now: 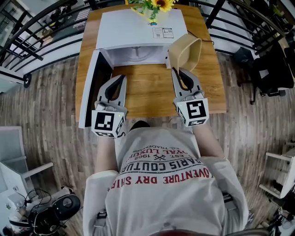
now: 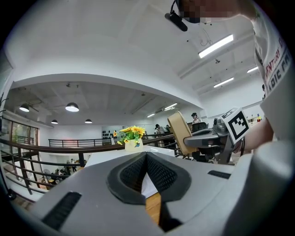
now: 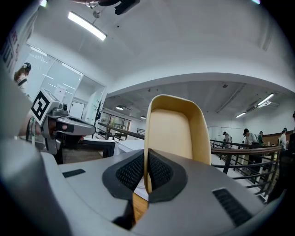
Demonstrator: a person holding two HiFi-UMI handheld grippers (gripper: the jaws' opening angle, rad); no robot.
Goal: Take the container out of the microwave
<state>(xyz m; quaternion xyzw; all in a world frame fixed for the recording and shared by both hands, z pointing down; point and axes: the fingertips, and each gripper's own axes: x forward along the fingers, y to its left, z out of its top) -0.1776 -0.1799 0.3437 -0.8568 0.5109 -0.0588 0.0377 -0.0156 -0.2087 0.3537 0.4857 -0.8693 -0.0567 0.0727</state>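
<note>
A beige plastic container (image 1: 185, 52) hangs tilted on its side in front of the right end of the white microwave (image 1: 133, 27), outside the open cavity (image 1: 136, 54). My right gripper (image 1: 178, 70) is shut on its rim. In the right gripper view the rim sits pinched between the pads and the container (image 3: 177, 131) rises above the right gripper (image 3: 146, 162). My left gripper (image 1: 121, 77) hovers over the wooden table (image 1: 147, 94) before the cavity, shut and empty. The left gripper view shows the left gripper (image 2: 146, 155) with its tips touching, and the container (image 2: 177, 133) off to the right.
The microwave door (image 1: 90, 87) stands swung open at the left, beside my left gripper. A vase of yellow flowers (image 1: 154, 6) sits on top of the microwave. Black railings (image 1: 32, 32) run round the table, and a dark chair (image 1: 272, 69) stands at the right.
</note>
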